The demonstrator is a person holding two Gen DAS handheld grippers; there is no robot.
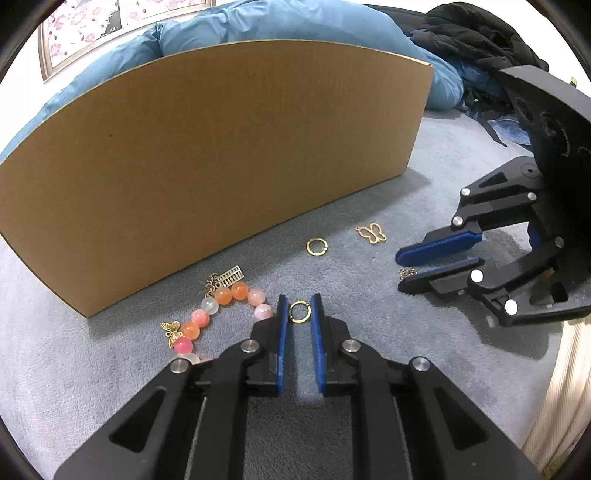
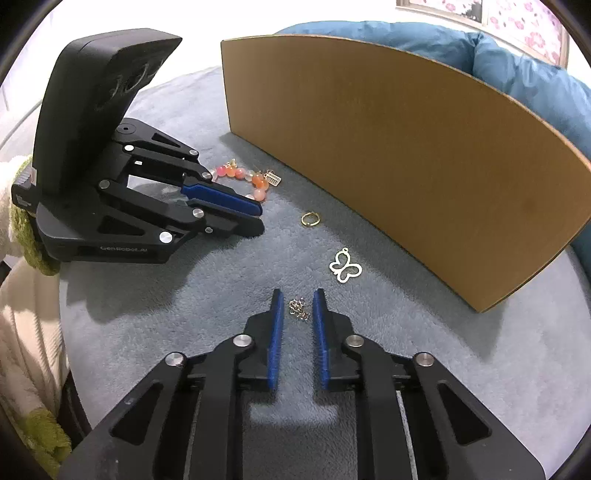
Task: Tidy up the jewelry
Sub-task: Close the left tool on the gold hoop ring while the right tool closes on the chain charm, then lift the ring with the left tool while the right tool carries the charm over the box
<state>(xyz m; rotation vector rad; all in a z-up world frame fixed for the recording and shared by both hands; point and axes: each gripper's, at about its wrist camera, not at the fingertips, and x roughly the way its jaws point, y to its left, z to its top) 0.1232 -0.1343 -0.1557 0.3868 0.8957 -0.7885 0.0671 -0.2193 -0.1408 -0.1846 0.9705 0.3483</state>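
Observation:
Jewelry lies on a grey fleece surface. My left gripper has closed on a small gold ring, and both blue pads touch its sides. A pink and orange bead bracelet with butterfly charms lies just left of it. My right gripper straddles a tiny heap of gold chain links, with narrow gaps left on both sides. From the side, the right gripper shows the links at its tips. A second gold ring and a cut-out butterfly pendant lie loose ahead.
A cardboard box wall stands close behind the jewelry. A blue pillow lies behind the box and dark clothing at the far right. A green and white sleeve holds the left gripper.

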